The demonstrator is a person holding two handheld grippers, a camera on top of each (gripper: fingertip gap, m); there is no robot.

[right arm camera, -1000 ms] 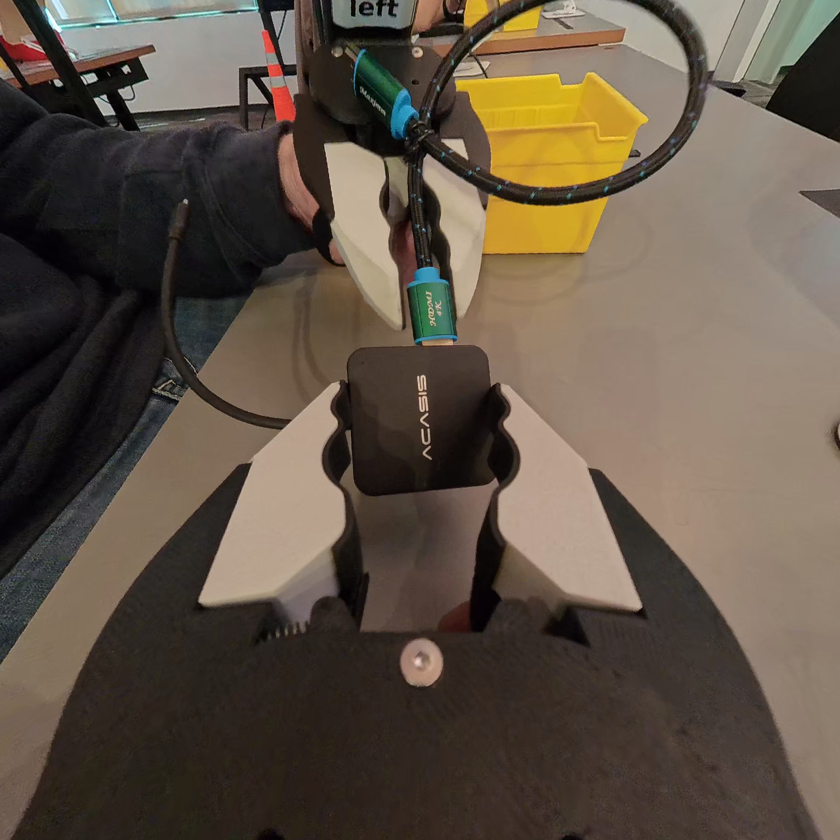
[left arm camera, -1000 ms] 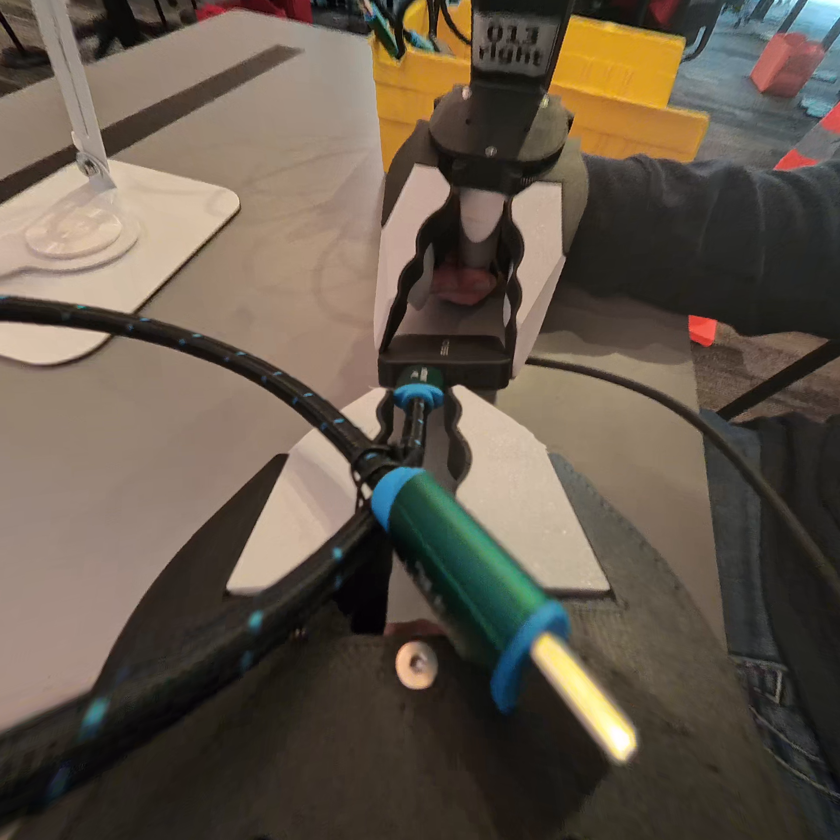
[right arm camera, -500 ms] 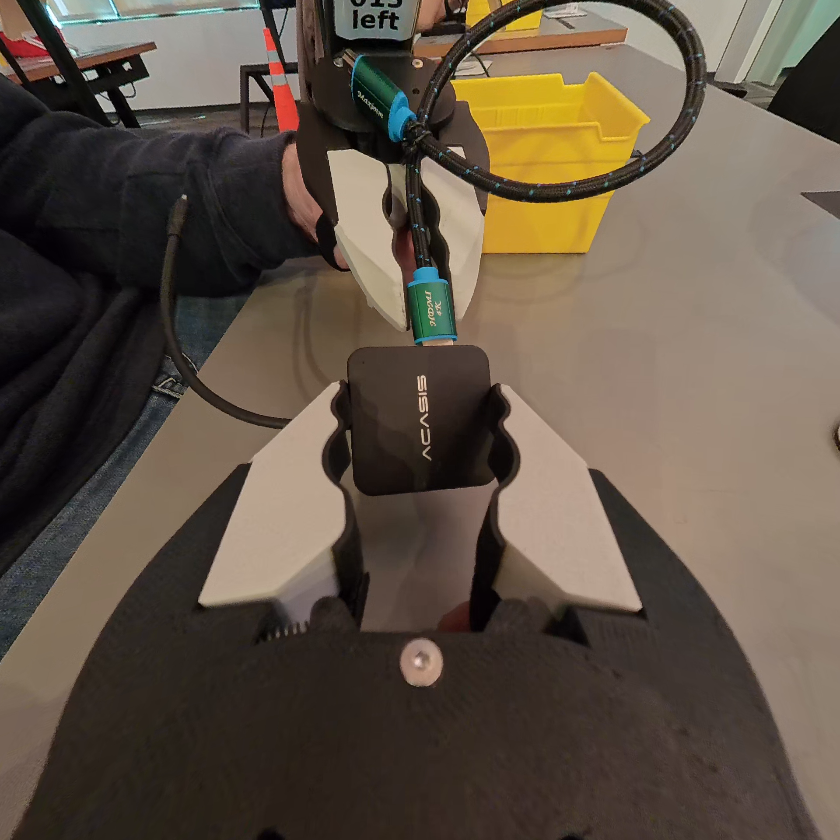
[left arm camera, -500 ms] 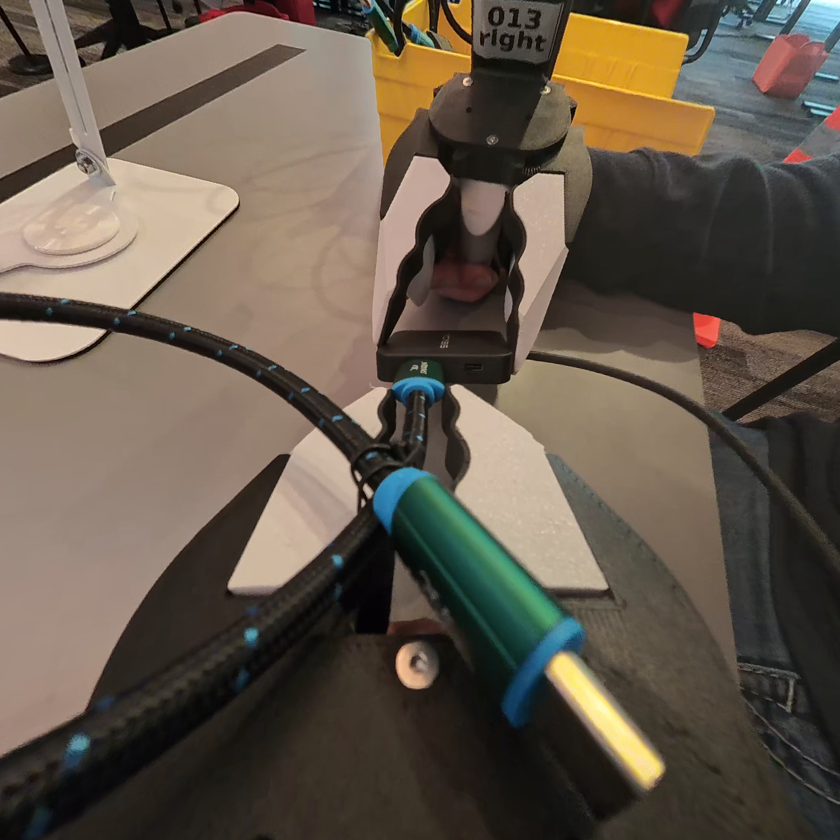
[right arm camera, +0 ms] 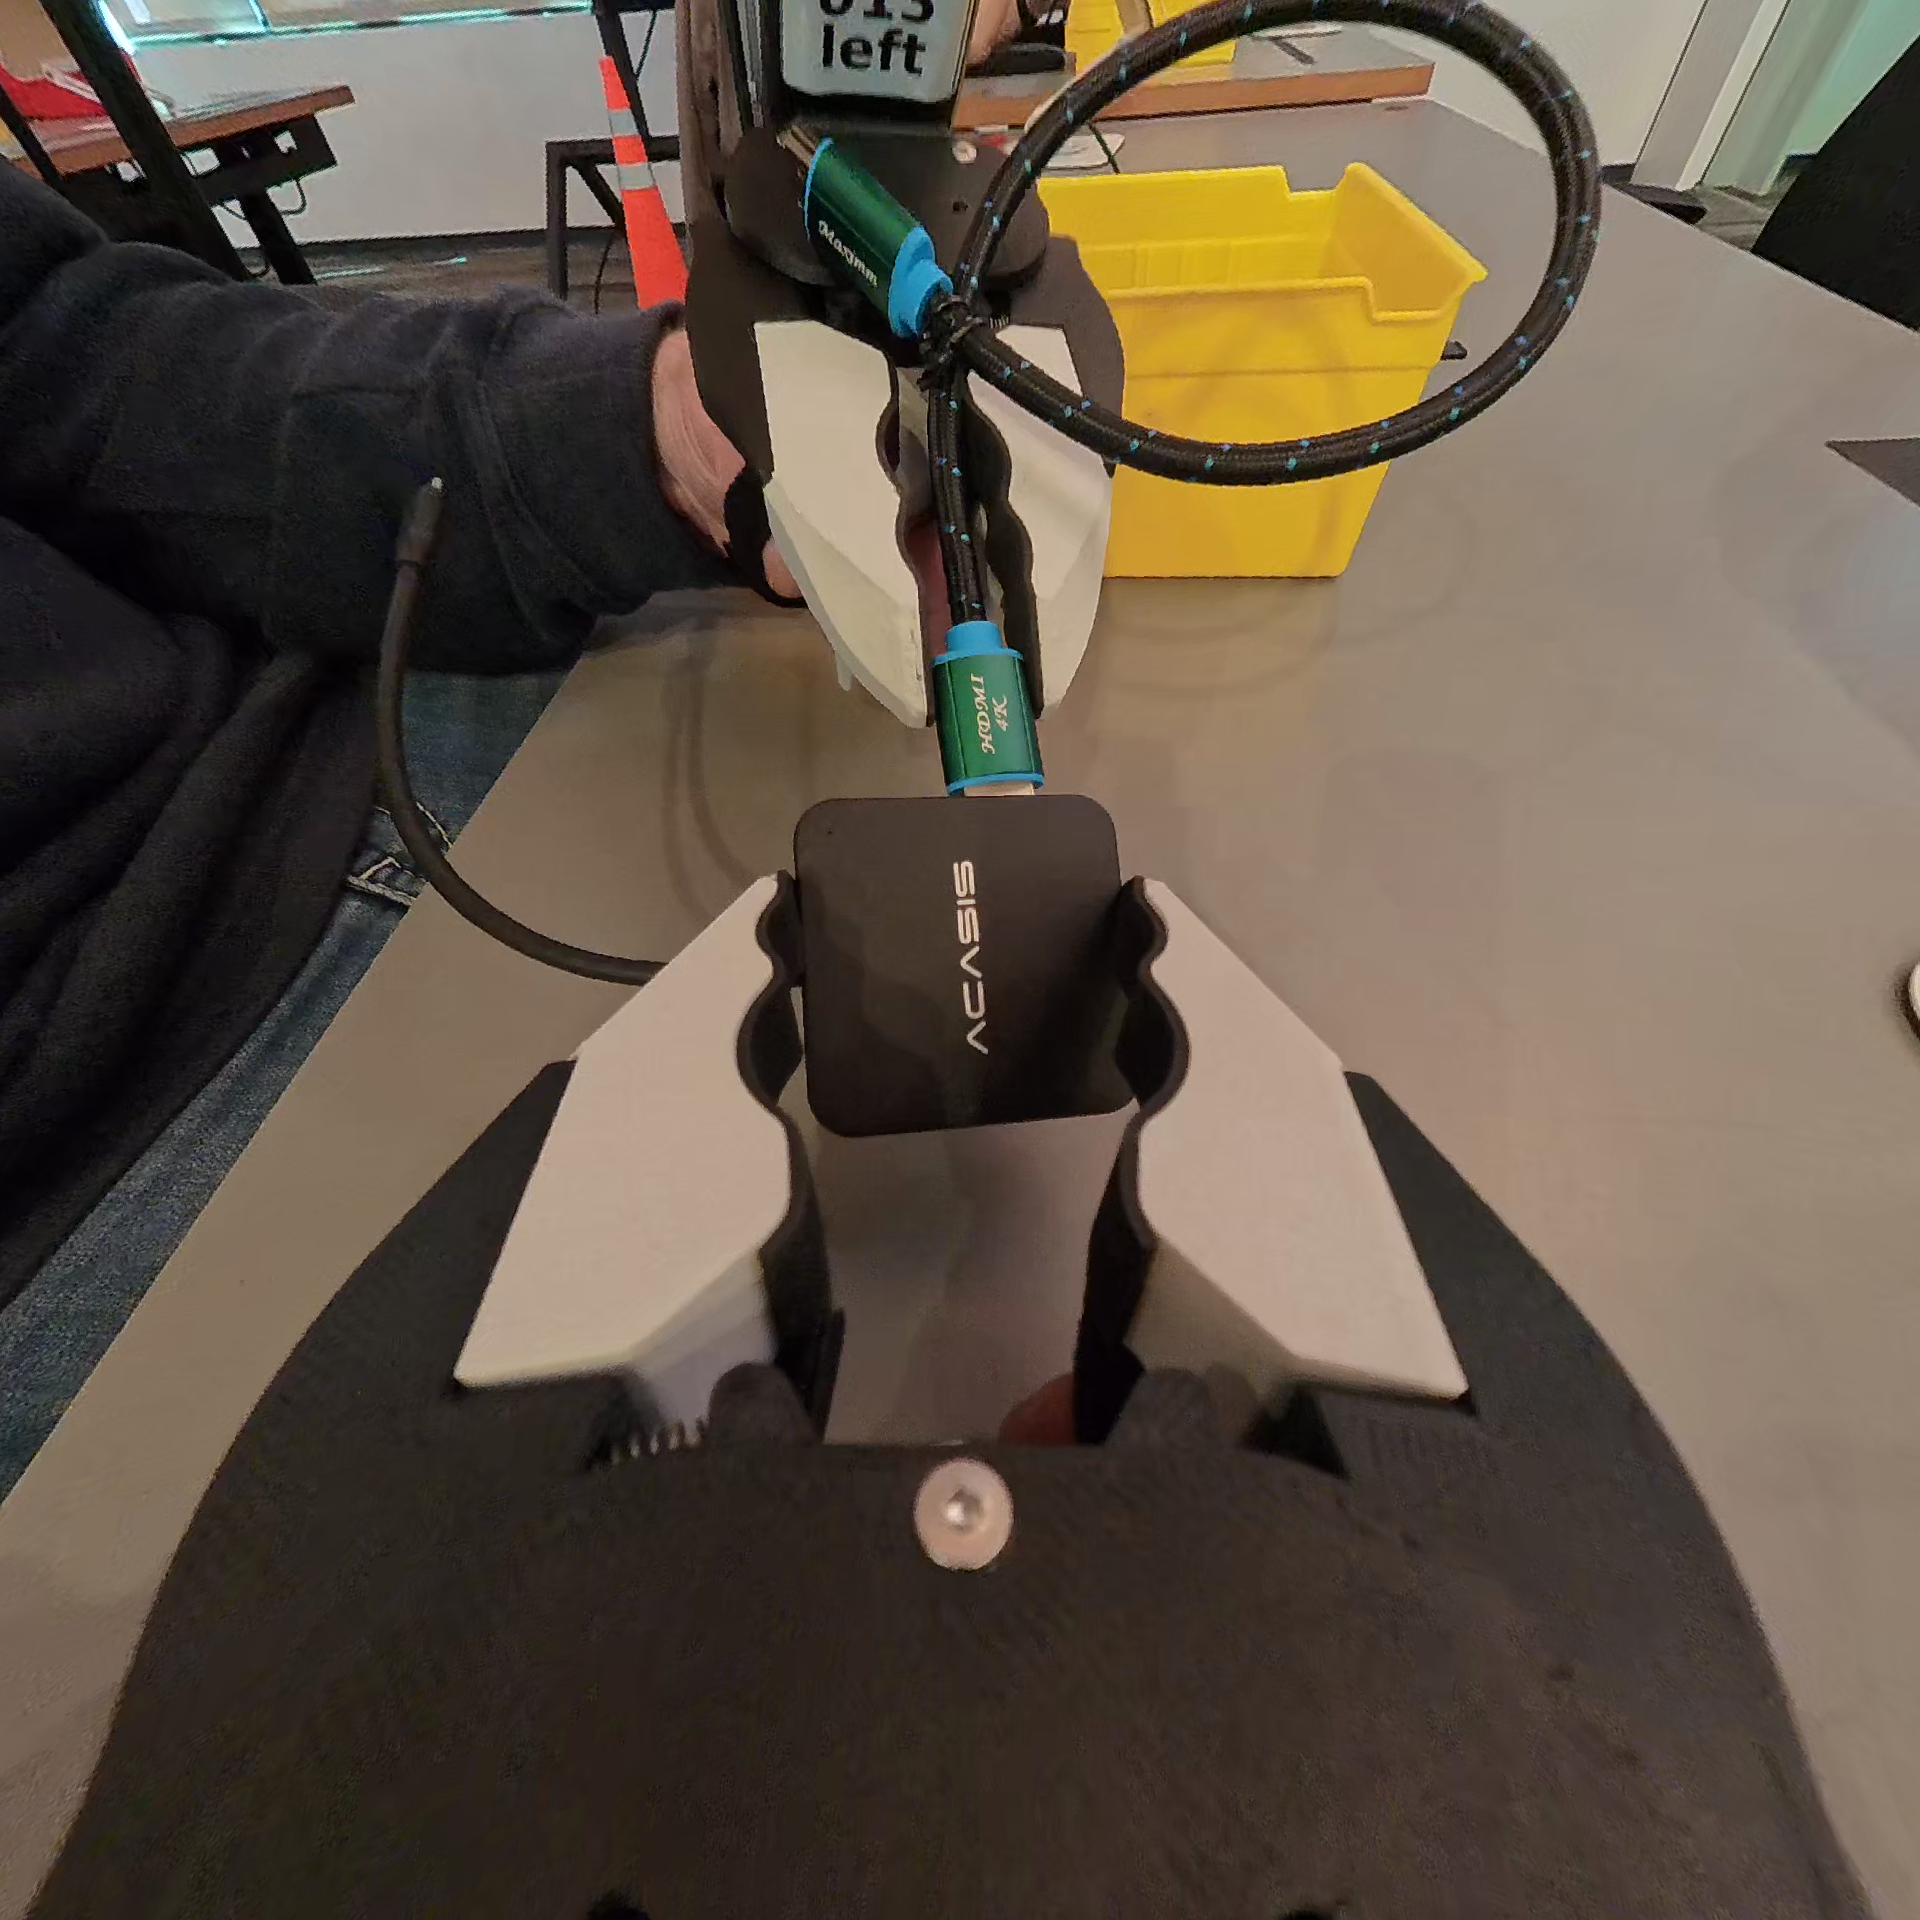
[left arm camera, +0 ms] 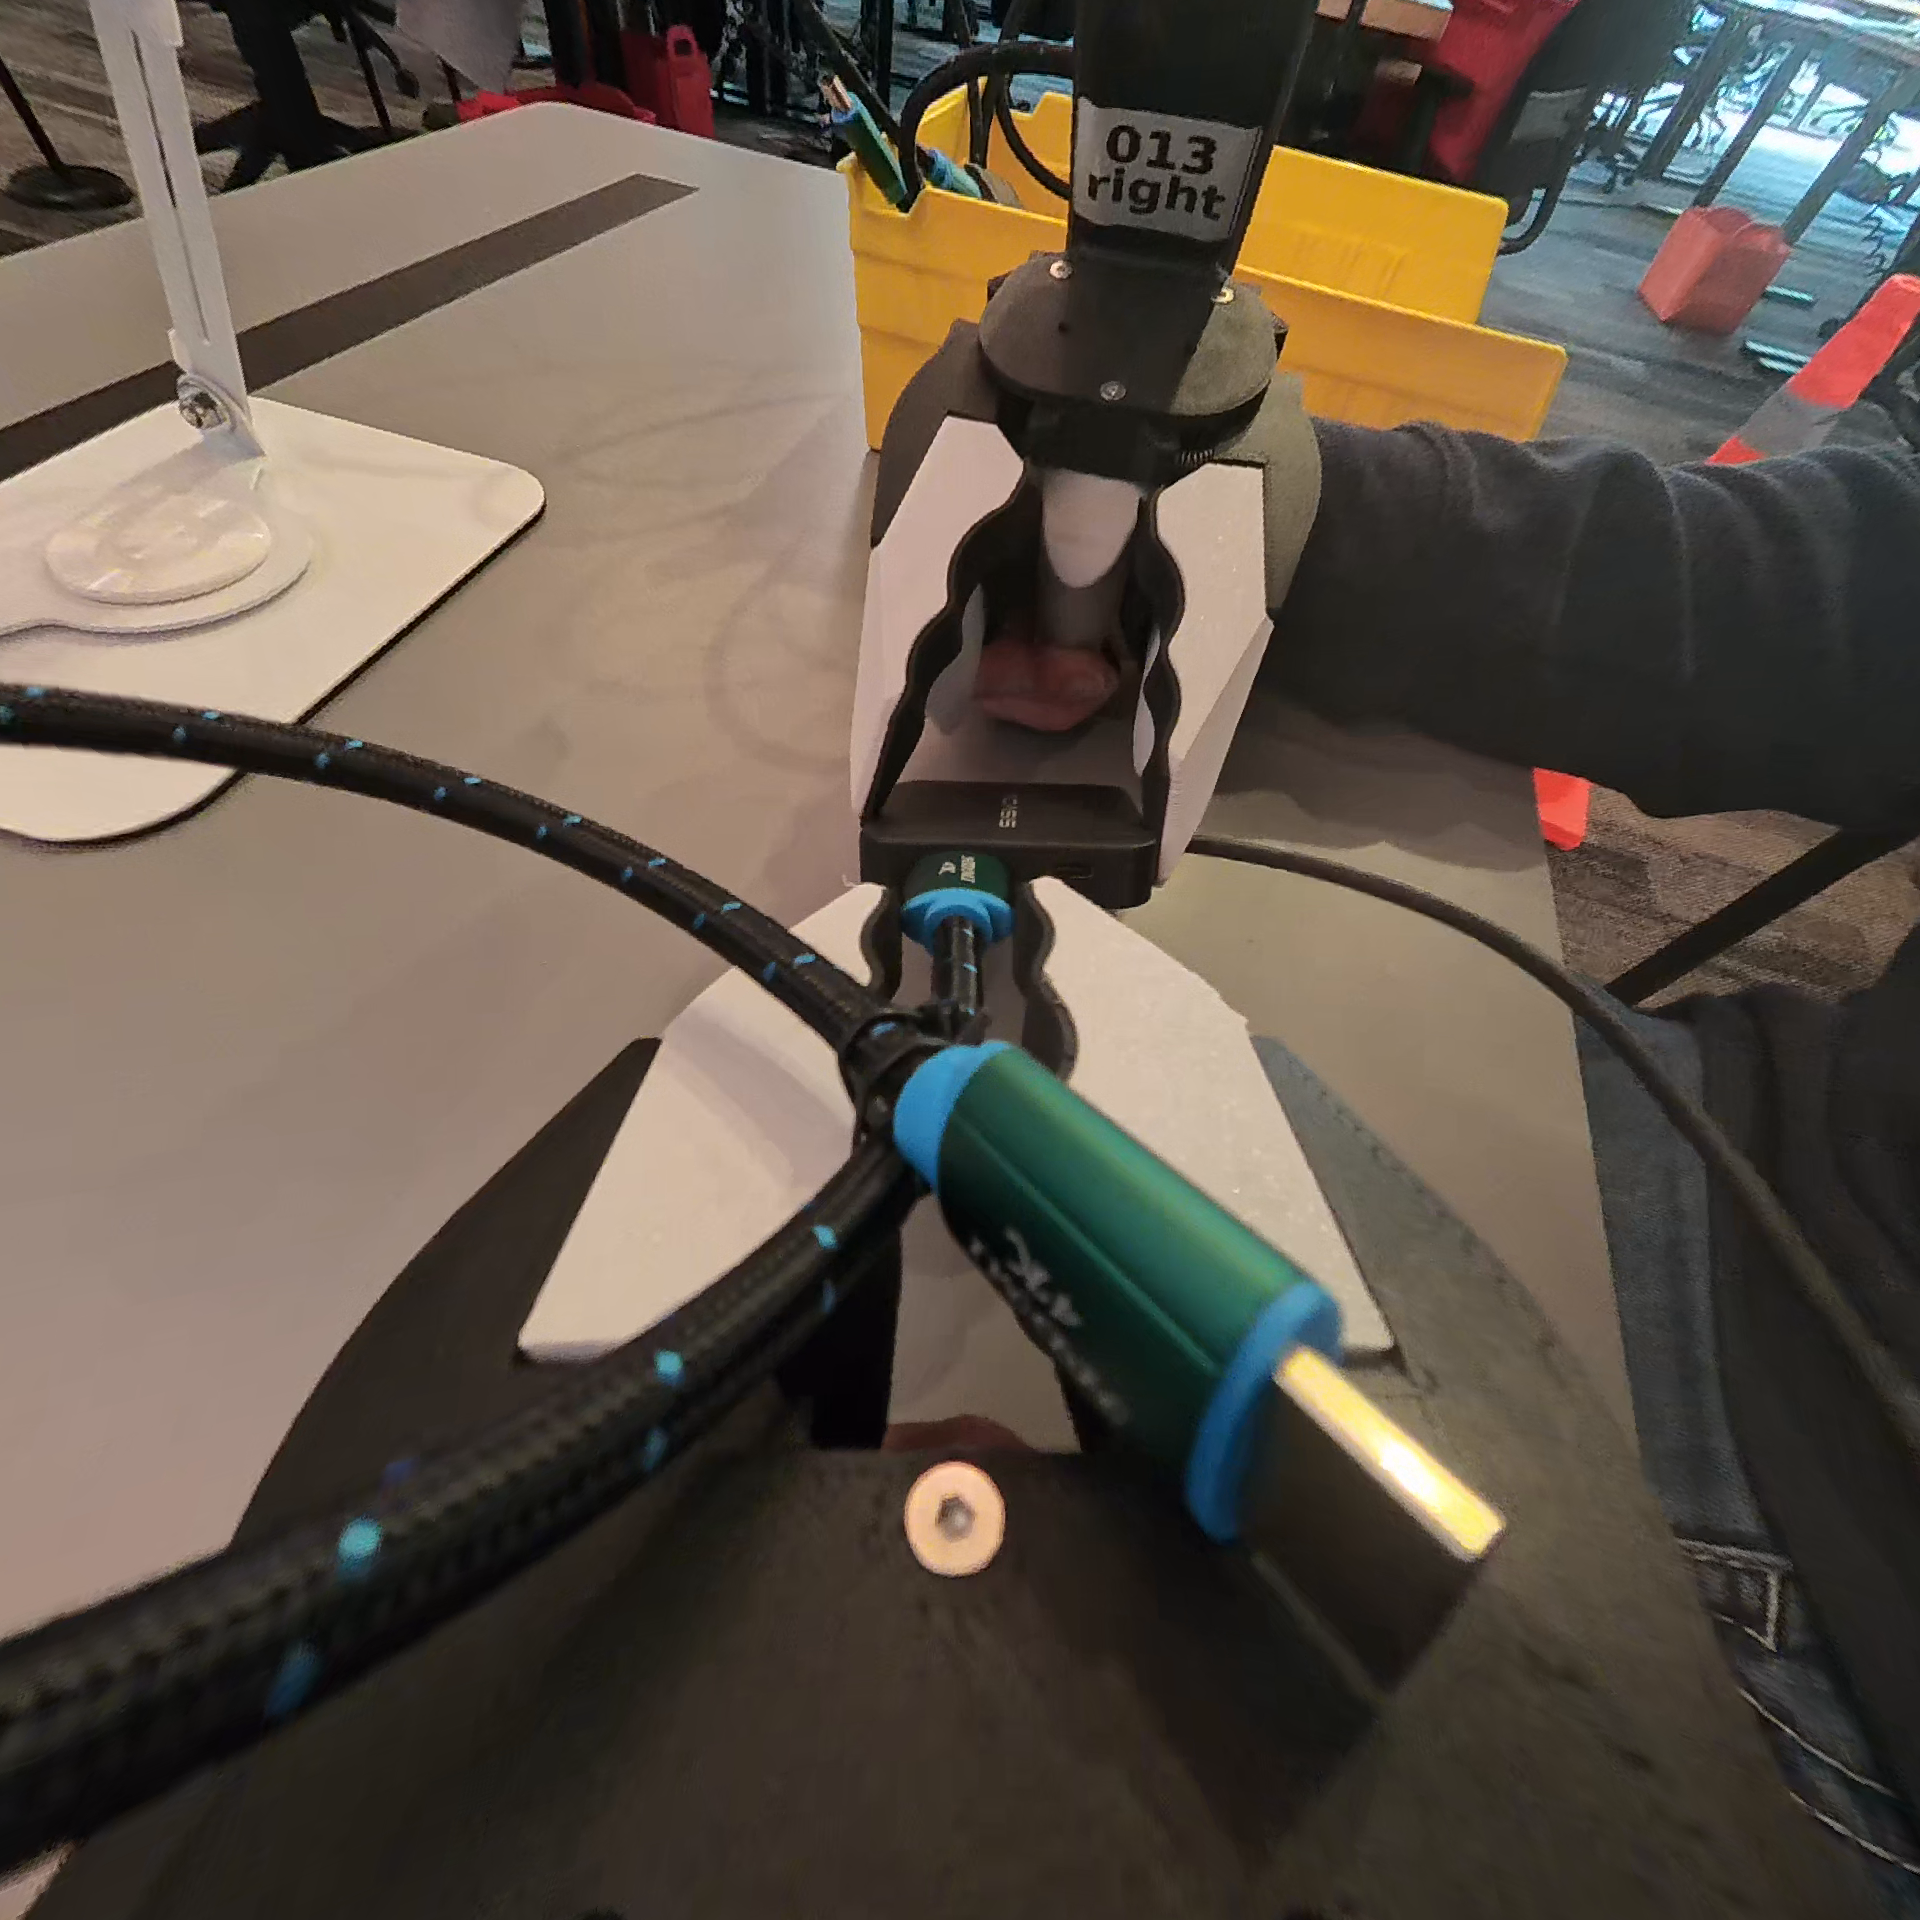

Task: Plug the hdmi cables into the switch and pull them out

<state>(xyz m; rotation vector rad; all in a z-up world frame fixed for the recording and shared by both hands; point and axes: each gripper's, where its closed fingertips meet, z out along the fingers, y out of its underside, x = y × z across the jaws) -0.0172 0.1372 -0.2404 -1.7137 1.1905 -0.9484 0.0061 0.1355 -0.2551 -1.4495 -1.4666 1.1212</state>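
A black HDMI switch (right arm camera: 956, 966) sits just above the grey table, clamped between the fingers of my right gripper (right arm camera: 956, 904). My left gripper (left arm camera: 956, 925) is shut on a black-and-blue braided HDMI cable (left arm camera: 520, 831) just behind its green plug (right arm camera: 987, 717). The plug's metal tip is in a port on the switch's far side, with a sliver of metal still showing. The cable loops back, and its other green plug (left arm camera: 1122, 1247) lies loose on the left gripper's body. In the left wrist view the switch (left arm camera: 1008, 847) and right gripper (left arm camera: 1018, 821) face me.
A yellow bin (right arm camera: 1247, 364) holding more cables stands on the table behind the left gripper. A white stand base (left arm camera: 260, 540) lies on the left. A thin black cable (right arm camera: 416, 779) runs from the switch off the table edge towards a person's dark sleeve (right arm camera: 364, 468). Both grippers' tips are close together, under 4 cm apart.
Almost nothing. The green plug stays at the switch's port. The left gripper has shifted slightly, and the loose plug end sits a little nearer the left camera.
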